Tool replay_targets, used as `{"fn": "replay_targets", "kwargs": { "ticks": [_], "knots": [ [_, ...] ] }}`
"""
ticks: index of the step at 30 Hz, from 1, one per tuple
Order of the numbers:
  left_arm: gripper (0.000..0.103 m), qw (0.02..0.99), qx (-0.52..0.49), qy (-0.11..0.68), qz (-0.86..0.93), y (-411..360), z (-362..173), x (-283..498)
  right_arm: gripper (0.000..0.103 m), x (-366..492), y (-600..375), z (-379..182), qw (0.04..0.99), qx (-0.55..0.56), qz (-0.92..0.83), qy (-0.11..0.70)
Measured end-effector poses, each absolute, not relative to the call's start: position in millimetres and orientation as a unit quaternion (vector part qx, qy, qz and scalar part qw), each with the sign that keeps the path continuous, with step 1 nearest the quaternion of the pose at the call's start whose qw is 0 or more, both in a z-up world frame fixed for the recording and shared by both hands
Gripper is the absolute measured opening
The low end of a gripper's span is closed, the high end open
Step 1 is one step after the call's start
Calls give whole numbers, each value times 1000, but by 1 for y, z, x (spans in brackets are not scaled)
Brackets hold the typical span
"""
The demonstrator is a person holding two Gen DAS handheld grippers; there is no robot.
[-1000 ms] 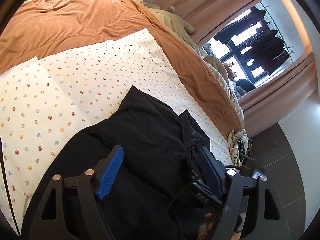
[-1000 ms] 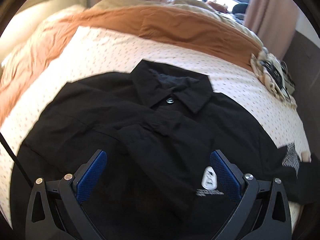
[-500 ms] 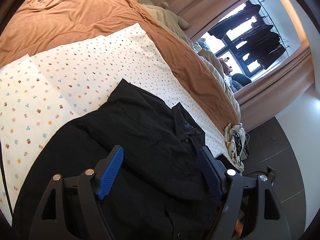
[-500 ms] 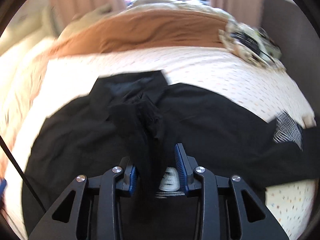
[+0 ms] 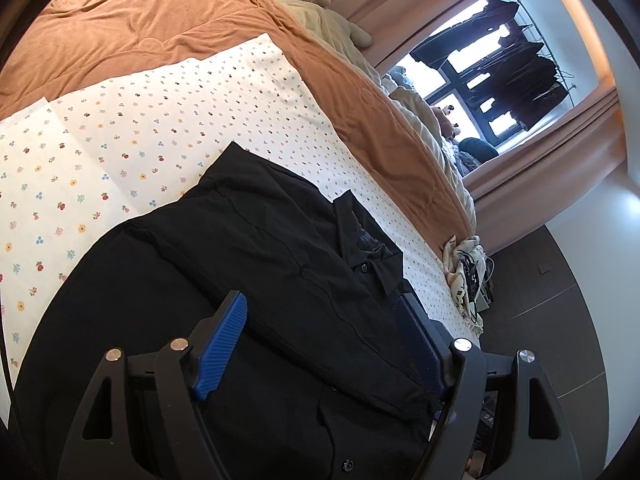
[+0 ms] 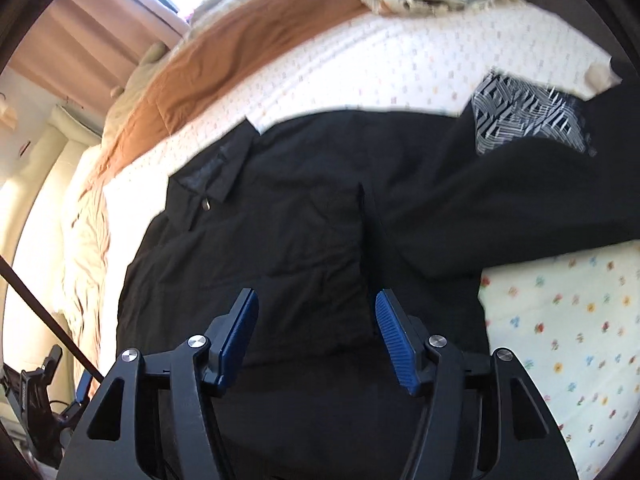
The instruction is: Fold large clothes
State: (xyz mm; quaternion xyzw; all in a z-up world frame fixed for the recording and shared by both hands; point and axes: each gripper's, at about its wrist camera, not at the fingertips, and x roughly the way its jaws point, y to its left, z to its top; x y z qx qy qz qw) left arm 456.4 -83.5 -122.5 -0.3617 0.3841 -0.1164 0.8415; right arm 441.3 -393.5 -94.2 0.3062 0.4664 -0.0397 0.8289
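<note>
A: Shirt (image 5: 256, 280), black and button-fronted, lies spread on the flowered sheet (image 5: 100, 152) of the bed, collar toward the orange blanket (image 5: 132, 28). In the left wrist view the left tool (image 5: 324, 344) hangs over the near body panel with its blue pads wide apart and nothing between them.

B: What would make this step go well?

A: My reading is that the fabric needs flattening before a fold. There is a ridge running across the chest, so I would take an outer edge, not the middle, and draw it flat, keeping the collar where it is.

B: What can't you see from there?

A: The hem and the near sleeve run under the tool and out of the picture. The dark pad on the right merges with the cloth, so its edge is hard to trace.

B: And the right wrist view?

A: The right tool (image 6: 316, 340) is above the shirt (image 6: 304, 216), with a raised crease running up from near its right-hand pad. Its jaws have just been opening, and the pads stand apart with no cloth pinched between them. For a clean fold, I would smooth that crease first.

B: Trouble spots?

A: The view is blurred. A patterned black-and-white cloth (image 6: 524, 116) sits at the far edge; whether it belongs to the shirt, I cannot tell. The shirt's lower part is hidden.
</note>
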Motion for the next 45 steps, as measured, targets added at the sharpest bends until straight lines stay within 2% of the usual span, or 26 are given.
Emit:
{"fn": "replay_targets", "kwargs": {
  "ticks": [8,9,11,12,13,17,24,26,27,28,29,30,32,37,45],
  "knots": [
    [78,835,-363,399,-109,-88,-134,462,59,474,-376,-127,809,277,-41,517],
    [78,834,-362,401,-110,-89,-135,463,56,479,-373,-125,814,260,-45,517],
    [78,835,-358,402,-110,-91,-135,463,41,489,-373,-126,820,245,-56,514],
    [78,836,-357,402,-109,-91,-135,463,29,495,-374,-127,822,234,-69,514],
    [78,837,-355,402,-106,-92,-135,462,26,499,-373,-127,825,222,-75,514],
    [78,839,-349,405,-106,-99,-136,462,24,514,-359,-124,838,164,-89,512],
    [78,839,-347,406,-108,-102,-134,460,24,508,-373,-116,841,246,-72,476],
    [78,840,-343,405,-109,-105,-133,459,30,494,-381,-107,843,273,-64,459],
    [78,842,-338,406,-110,-108,-131,459,43,485,-386,-100,849,275,-71,445],
    [78,842,-334,409,-109,-110,-130,459,65,475,-391,-93,856,272,-81,432],
    [78,842,-332,411,-110,-112,-130,459,74,465,-395,-88,862,267,-91,421],
    [78,841,-331,412,-113,-115,-129,459,78,457,-398,-85,866,264,-98,414],
    [79,837,-332,417,-123,-119,-129,461,78,437,-409,-81,867,270,-115,402],
    [99,838,-322,418,-137,-135,-125,458,78,381,-443,-91,851,331,-172,369],
    [99,844,-314,410,-146,-144,-118,453,78,323,-471,-115,824,336,-292,350]
  ]
}}
